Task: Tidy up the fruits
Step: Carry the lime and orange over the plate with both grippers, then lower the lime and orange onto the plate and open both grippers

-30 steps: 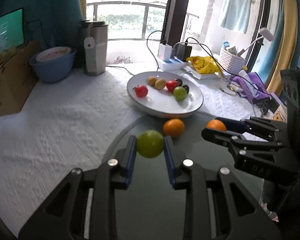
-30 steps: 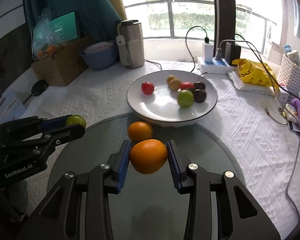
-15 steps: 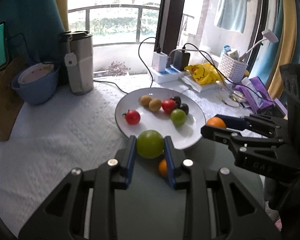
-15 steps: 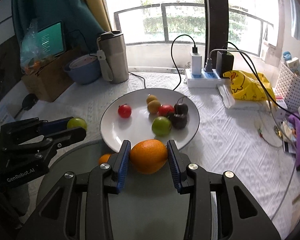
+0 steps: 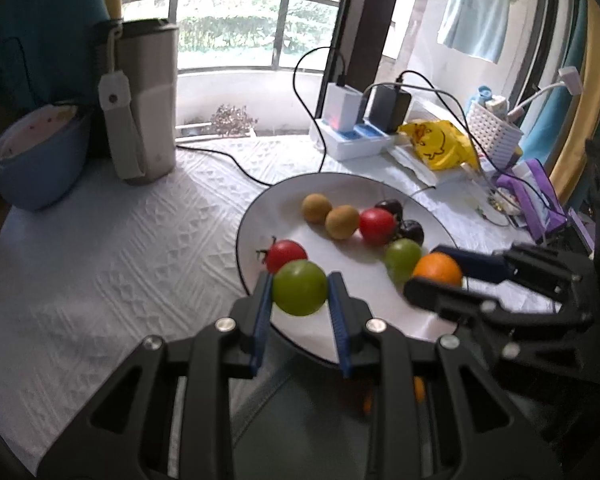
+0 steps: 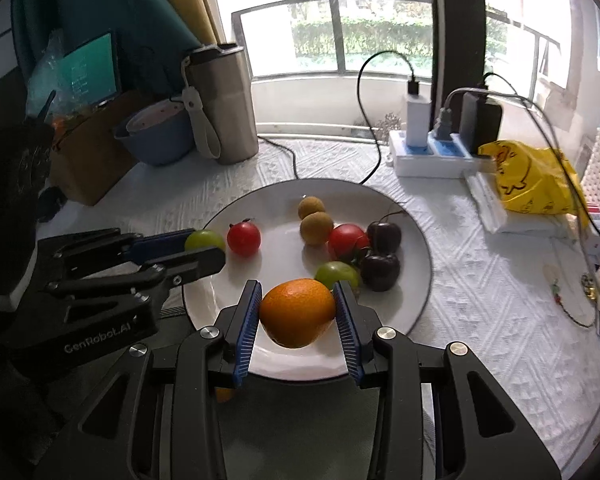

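Here, over the near edge of the round white ceramic plate with a thin dark rim [image 6: 422, 240], I hold both black two-finger tools side by side, each angled forward and slightly down toward the dish. My left gripper [image 5: 300, 300] has its blue-padded fingers [image 5: 263, 312] clamped on a round green fruit [image 5: 299, 288], which hangs above the plate's near-left rim, just in front of a red cherry tomato with a stem [image 5: 286, 254]. My right gripper [image 6: 297, 314] is clamped on a plump orange citrus fruit [image 6: 297, 312], carried above the plate's near edge, close to a smaller green fruit [image 6: 337, 274] lying on the dish.

From the right wrist camera, the left tool reaches in from the left, level, with its tips over the plate's left rim. From the left wrist camera, the right tool comes in from the right, with the orange showing between its tips.

On the plate lie two tan round fruits [image 6: 314, 220], touching each other, a second red tomato [image 6: 348, 240] and two dark cherries [image 6: 382, 252]. The plate rests on a white textured tablecloth [image 5: 120, 240], its near edge overlapping a dark round mat [image 6: 300, 432]. A sliver of another orange fruit [image 6: 224, 394] peeks out beneath my right tool. Behind stand a steel tumbler with a strap [image 6: 224, 108], a blue bowl [image 5: 36, 160] and a white power strip [image 6: 428, 158].
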Demonstrator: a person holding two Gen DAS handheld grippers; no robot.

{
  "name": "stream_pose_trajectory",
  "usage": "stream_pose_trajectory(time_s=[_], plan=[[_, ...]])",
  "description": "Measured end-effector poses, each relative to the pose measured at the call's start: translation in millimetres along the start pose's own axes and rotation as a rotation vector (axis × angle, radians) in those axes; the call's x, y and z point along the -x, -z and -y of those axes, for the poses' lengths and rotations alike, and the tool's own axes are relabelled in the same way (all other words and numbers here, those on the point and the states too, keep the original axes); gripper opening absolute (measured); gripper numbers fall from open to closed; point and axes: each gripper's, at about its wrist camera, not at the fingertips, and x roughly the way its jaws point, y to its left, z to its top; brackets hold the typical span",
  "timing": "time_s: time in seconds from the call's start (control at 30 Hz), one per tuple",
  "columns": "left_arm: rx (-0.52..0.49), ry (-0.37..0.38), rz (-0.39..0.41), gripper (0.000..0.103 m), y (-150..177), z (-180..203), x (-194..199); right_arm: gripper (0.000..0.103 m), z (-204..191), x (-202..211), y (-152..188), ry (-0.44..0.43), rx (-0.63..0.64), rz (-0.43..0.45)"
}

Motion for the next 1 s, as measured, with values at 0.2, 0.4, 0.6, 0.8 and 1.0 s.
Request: stream_pose_trajectory(time_s=[0.2, 0.4, 0.6, 0.8, 1.0], plan=[[0.013, 0.011, -0.015, 0.030, -0.7, -1.6, -6.5, 0.039, -1.9, -9.3, -1.5, 0.003, -0.001, -0.008], [0.020, -0.002, -0.010, 0.031, -1.2, -1.6, -3.6, 0.040, -3.4, -8.2, -1.3, 0.008, -0.004, -0.007], [0.025, -0.013, 0.014, 0.034, -1.9, -1.0, 8.4, 0.040, -5.7, -4.9, 0.2, 0.029, -0.008, -0.010], [0.029, -0.003, 0.043, 0.046, 1.4, 1.9, 27.6, 0.041, -12.3, 11.3, 4.5, 0.039, -0.007, 0.011], [0.046, -0.004, 0.076, 0.046, 11.4, 0.6, 52.8, 0.041, -24.1, 31.9, 8.5, 0.053, 0.002, 0.037]])
